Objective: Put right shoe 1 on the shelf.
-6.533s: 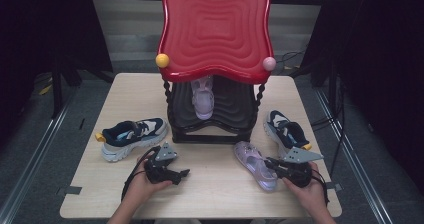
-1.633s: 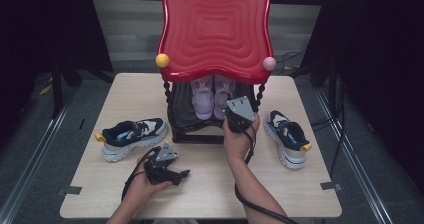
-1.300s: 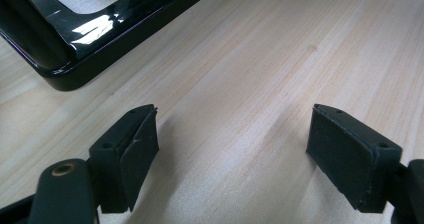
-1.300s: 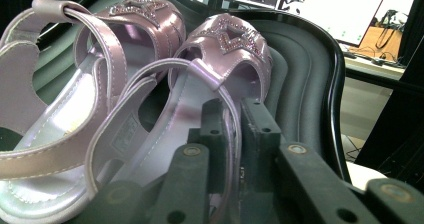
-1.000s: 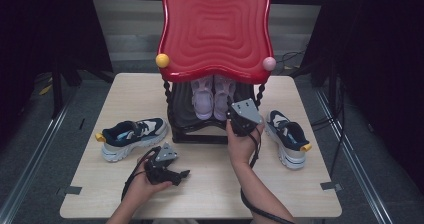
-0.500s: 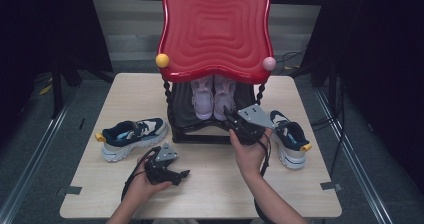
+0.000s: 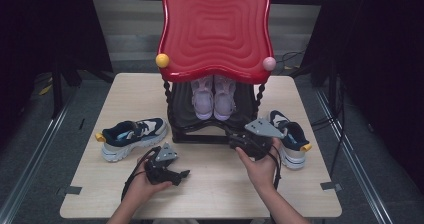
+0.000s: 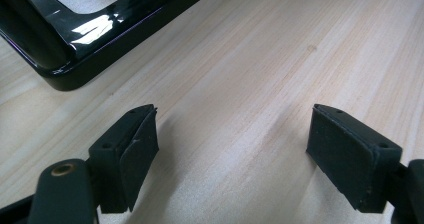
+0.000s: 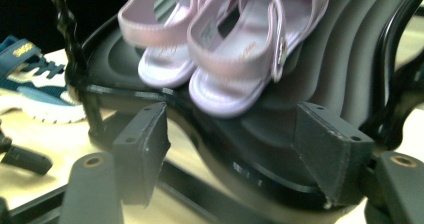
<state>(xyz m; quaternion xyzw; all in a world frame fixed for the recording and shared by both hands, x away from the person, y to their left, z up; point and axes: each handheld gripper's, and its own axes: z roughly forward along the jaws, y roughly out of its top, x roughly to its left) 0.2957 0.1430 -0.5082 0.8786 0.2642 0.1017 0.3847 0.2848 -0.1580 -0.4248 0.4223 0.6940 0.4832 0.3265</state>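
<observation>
Two lilac sandals [image 7: 203,97] [image 7: 224,96] lie side by side on the black lower shelf [image 7: 247,104] of a rack with a red wavy top [image 7: 215,31]. In the right gripper view the sandals [image 9: 165,59] [image 9: 240,64] rest toe-down on the sloped shelf [image 9: 330,69]. My right gripper [image 7: 234,135] [image 9: 230,164] hovers just in front of the shelf, open and holding nothing. On the bare wood near the rack's base corner [image 8: 75,49], my left gripper [image 7: 181,176] [image 8: 230,159] rests open with nothing between its jaws.
A navy and white sneaker [image 7: 132,135] [image 9: 25,79] lies left of the rack, and its mate [image 7: 290,136] sits to the right, close behind my right hand. The wooden table [image 7: 215,194] has free room at the front. Twisted black posts [image 7: 167,96] frame the shelf.
The right gripper carried the second sandal from the table's right front onto the shelf beside the first, let go, and has drawn back and right toward the front. The left gripper stayed put.
</observation>
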